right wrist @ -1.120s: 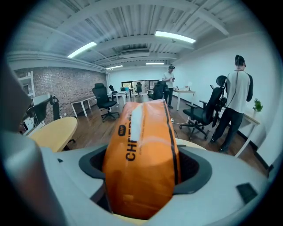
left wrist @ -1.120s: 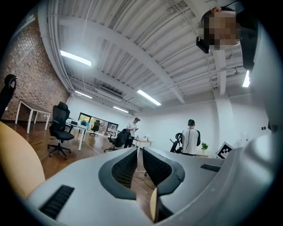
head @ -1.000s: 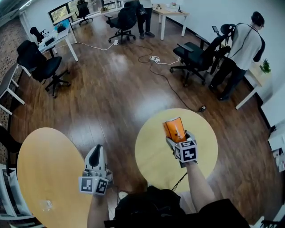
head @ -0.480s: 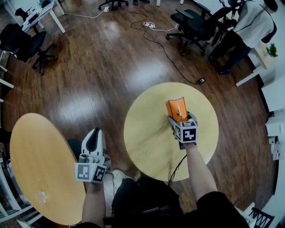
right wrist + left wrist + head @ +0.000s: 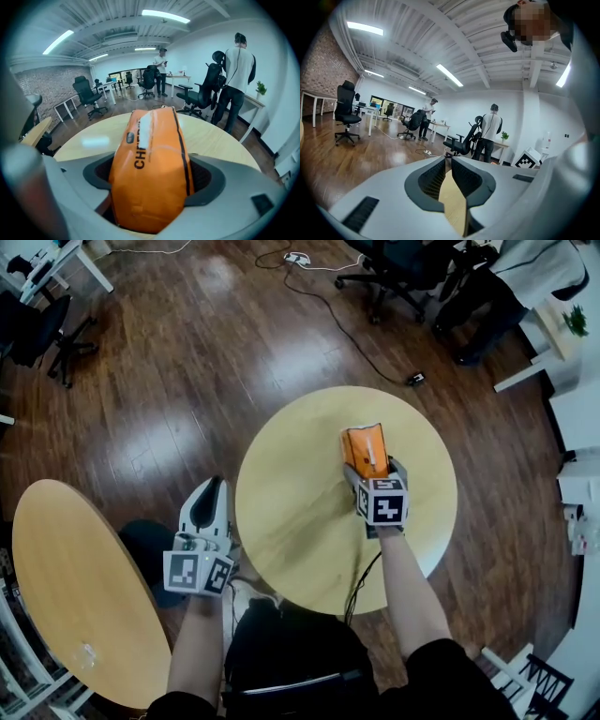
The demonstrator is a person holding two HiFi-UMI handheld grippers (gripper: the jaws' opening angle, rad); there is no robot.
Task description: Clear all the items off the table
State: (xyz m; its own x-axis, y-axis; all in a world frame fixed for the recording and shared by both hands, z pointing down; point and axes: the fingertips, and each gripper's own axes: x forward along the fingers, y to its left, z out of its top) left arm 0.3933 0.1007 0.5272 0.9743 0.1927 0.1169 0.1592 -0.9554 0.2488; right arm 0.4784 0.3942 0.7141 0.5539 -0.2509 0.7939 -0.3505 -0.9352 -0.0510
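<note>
While R hand-held gripper [image 5: 372, 465] still grips orange bag [image 5: 364, 442], L hand-held gripper [image 5: 214, 487] stays shut, empty.

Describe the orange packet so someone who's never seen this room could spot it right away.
Find the round light-wood table on the dark wooden floor. Over it, the right gripper clamps the orange packet, which pokes out past the jaws. It is the only bright orange thing there, with dark lettering and a white patch.
</note>
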